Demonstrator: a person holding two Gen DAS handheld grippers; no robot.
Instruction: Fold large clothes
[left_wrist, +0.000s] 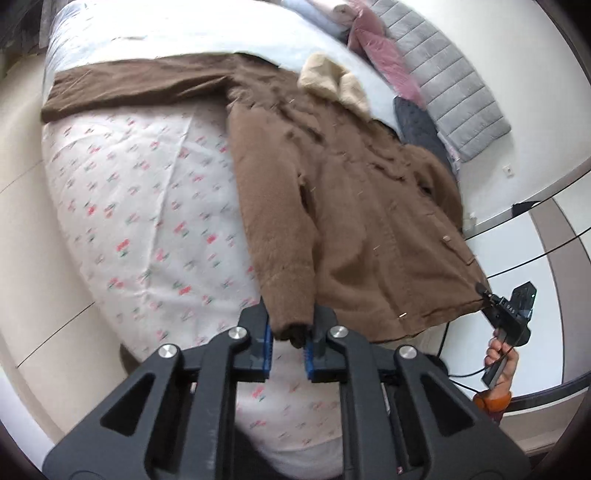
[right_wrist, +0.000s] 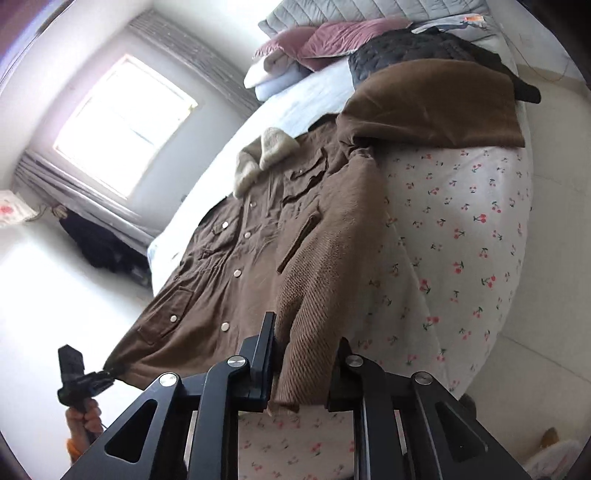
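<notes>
Brown coat (left_wrist: 332, 192) on bed (left_wrist: 147, 206) | both tongs pinch its near edge

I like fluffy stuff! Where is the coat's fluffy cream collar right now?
The fluffy cream collar sits at the top of the brown coat, at the far end from the grippers. In the right wrist view it lies near the window, beside the pale blue sheet.

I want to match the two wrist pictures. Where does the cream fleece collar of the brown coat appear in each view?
Left wrist: the cream collar is in the upper part, right of centre, at the far end of the brown coat.
Right wrist: the cream collar is in the upper half, left of centre.
Shared landmark: the pink pillow, beyond the collar in both views.
</notes>
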